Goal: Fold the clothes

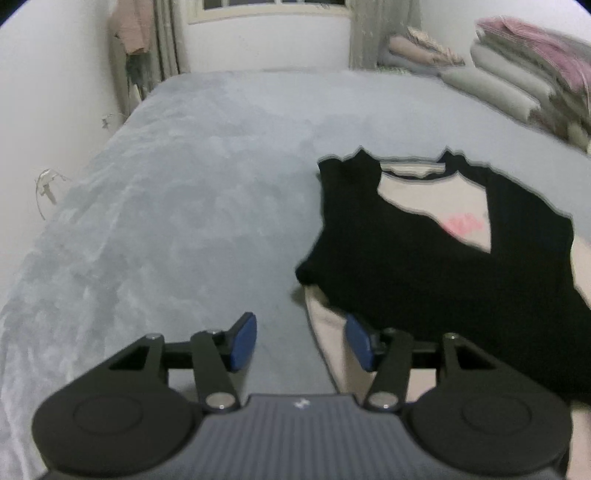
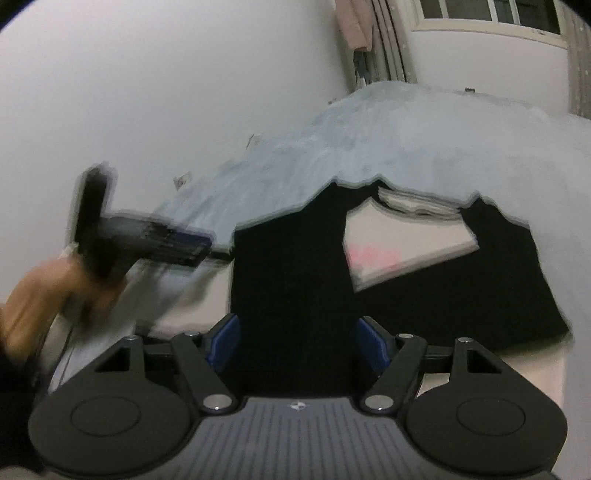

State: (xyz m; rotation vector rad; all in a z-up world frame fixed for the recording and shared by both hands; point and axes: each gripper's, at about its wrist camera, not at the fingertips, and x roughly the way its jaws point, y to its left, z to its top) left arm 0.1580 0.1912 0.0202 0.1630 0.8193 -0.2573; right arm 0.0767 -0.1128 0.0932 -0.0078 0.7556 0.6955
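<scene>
A shirt [image 1: 424, 273] with a cream body and black sleeves folded across its front lies on the grey-blue bed cover [image 1: 184, 184]; a pink print [image 1: 465, 223] shows between the sleeves. My left gripper [image 1: 300, 334] is open at the shirt's near left corner, and its right pad [image 1: 356, 341] hovers over the cream hem. My right gripper [image 2: 299, 339] is open above the black fabric of the shirt [image 2: 295, 277], with nothing pressed between its pads. In the right wrist view the left gripper [image 2: 177, 243] appears blurred at the left, held by a hand [image 2: 55, 295].
Folded blankets and pillows [image 1: 517, 81] are stacked at the bed's far right. A white wall [image 1: 48, 110] runs along the left edge of the bed, with clothes hanging [image 1: 129, 29] beside a curtain. A window [image 2: 491, 14] sits behind the bed.
</scene>
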